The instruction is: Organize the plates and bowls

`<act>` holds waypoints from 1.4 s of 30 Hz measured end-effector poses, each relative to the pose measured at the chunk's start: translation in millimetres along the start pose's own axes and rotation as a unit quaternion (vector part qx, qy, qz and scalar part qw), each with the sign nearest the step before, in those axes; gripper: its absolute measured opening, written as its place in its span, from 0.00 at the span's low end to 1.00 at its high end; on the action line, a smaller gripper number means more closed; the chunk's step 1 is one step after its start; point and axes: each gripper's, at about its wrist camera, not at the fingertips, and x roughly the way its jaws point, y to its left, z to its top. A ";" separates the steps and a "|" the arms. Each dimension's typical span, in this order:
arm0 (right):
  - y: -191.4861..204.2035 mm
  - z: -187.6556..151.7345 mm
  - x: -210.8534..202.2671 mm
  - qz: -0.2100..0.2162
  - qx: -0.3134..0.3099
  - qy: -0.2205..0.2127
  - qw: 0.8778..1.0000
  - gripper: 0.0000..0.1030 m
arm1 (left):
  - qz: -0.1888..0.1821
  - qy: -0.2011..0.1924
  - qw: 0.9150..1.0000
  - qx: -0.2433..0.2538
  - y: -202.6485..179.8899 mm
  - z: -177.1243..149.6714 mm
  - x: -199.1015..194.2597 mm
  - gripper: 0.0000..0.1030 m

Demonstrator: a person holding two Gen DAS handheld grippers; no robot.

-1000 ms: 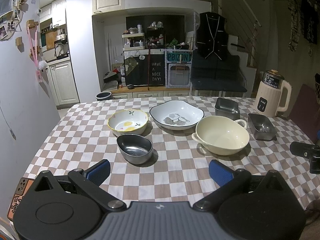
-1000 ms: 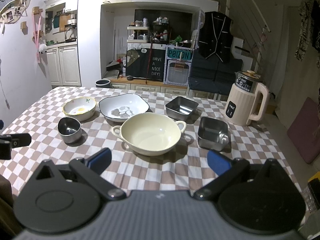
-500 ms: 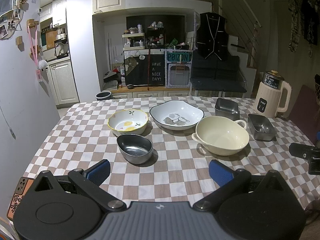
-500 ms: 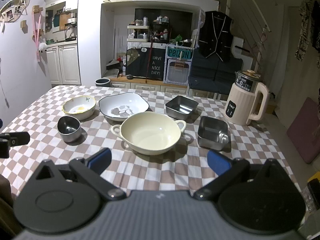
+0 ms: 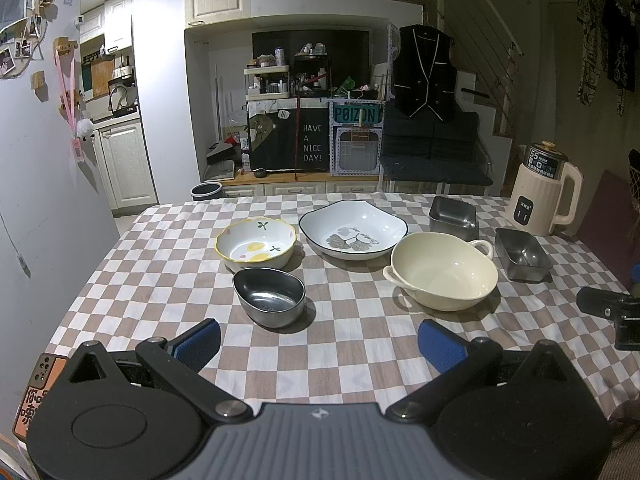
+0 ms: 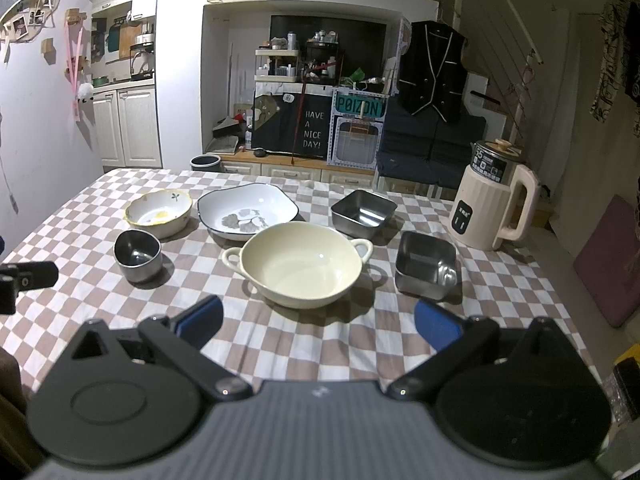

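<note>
both claws hovering wide over the checked table

at the bottom of the left wrist view the left gripper (image 5: pixel 319 340) is gaping wide, blue pads (image 5: pixel 199 338) far apart, gripping nothing. same story in the right wrist view: the right gripper (image 6: pixel 319 326) is spreading its blue pads (image 6: pixel 436 325) wide at the lower edge, holding nothing at all.

just above the left claw, a small dark metal bowl (image 5: pixel 269 297) is sitting on the checked tablecloth (image 5: pixel 160 280), lower centre of frame. right behind it, almost touching, a yellow-rimmed flowered bowl (image 5: pixel 256 243) is resting left of centre. to its right, a white dish with a dark rim (image 5: pixel 353 229) is lying mid-frame.

over in the right wrist view, the cream two-handled bowl (image 6: pixel 298 264) is sitting dead centre, closest to the right claw. lower right of it, a square steel tin (image 6: pixel 426 265) is standing near; a second steel tin (image 6: pixel 363 213) is sitting further back, right of centre. all the dishes are standing apart, none stacked.

at the far right edge of the table, a cream electric kettle (image 6: pixel 494 204) is standing upright. beyond it all, a kitchen shelf with a "have a nice day!" sign (image 6: pixel 312 130) is filling the upper middle.
</note>
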 end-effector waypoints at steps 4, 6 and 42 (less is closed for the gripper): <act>-0.1 -0.3 0.2 0.000 0.000 0.000 1.000 1.00 | 0.000 0.000 1.000 -0.001 0.1 0.1 -0.1 1.00; 0.1 0.1 0.0 0.000 0.000 0.001 1.000 1.00 | 0.000 0.000 1.000 0.000 0.1 0.0 0.0 1.00; -4.7 33.4 16.9 0.004 -0.045 -0.066 0.997 1.00 | 0.025 -0.027 0.998 -0.044 -1.9 30.7 24.1 1.00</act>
